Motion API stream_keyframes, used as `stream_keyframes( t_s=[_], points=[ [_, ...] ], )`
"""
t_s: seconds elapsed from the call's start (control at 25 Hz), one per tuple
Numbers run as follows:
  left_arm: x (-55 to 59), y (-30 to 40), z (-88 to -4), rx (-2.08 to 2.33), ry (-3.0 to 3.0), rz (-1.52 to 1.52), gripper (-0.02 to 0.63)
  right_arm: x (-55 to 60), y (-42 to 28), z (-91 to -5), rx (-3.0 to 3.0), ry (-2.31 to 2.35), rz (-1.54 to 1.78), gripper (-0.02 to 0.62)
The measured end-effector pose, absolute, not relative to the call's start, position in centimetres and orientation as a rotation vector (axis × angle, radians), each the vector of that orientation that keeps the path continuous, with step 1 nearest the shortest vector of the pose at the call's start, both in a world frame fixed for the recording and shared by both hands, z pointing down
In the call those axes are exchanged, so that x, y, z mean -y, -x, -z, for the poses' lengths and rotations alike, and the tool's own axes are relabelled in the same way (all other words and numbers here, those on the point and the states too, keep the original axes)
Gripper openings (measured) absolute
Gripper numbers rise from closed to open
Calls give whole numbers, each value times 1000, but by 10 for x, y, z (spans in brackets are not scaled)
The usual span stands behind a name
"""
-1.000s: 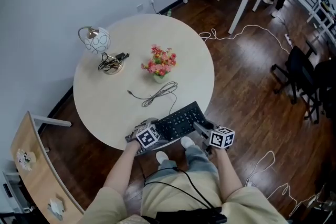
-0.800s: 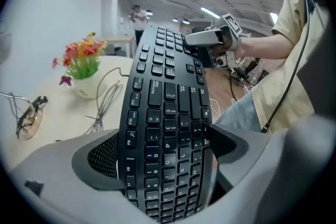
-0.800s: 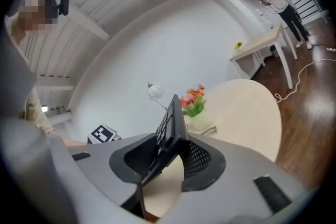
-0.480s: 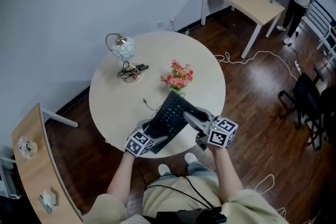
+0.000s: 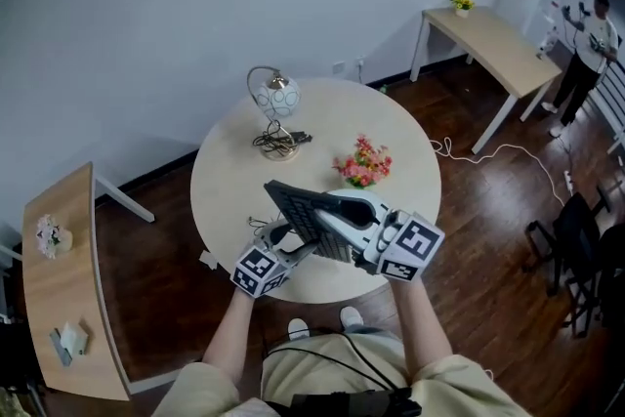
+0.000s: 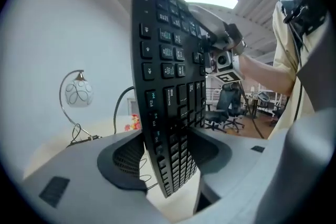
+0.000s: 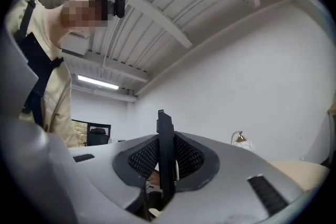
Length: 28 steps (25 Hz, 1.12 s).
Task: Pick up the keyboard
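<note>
Both grippers hold the black keyboard up off the round white table, tilted on edge. In the left gripper view the keyboard stands nearly upright between the jaws, keys facing right. My left gripper grips its near end, and its jaws are still closing on it. My right gripper is shut on the keyboard's thin edge, which runs straight up between its pads. The keyboard's cable hangs down toward the table.
A globe lamp with coiled cords and a small pot of pink flowers stand on the table beyond the keyboard. A wooden desk and a standing person are far right. A side bench is left, office chairs right.
The keyboard has come up off the table edge and tipped from flat onto its edge. Both grippers rose with it and turned, the right one climbing more.
</note>
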<state>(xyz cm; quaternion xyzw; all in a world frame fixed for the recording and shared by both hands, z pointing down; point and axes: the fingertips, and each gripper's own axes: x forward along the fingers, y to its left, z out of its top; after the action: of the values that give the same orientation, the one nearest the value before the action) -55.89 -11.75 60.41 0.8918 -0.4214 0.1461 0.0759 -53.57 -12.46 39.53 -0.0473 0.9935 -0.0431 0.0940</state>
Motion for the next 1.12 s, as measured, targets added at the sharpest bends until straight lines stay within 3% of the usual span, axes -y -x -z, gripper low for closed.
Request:
stream_keyframes(
  t_s=[0.28, 0.64, 1.12],
  points=[
    [101, 582, -554, 1290, -2765, -254, 186, 117, 542, -348, -2835, -44, 36, 89],
    [87, 589, -552, 1188, -2821, -224, 137, 107, 551, -345, -2779, -221, 25, 87],
    [94, 594, -560, 1220, -2777, -237, 133, 106, 562, -350, -2810, -220, 44, 87]
  ],
)
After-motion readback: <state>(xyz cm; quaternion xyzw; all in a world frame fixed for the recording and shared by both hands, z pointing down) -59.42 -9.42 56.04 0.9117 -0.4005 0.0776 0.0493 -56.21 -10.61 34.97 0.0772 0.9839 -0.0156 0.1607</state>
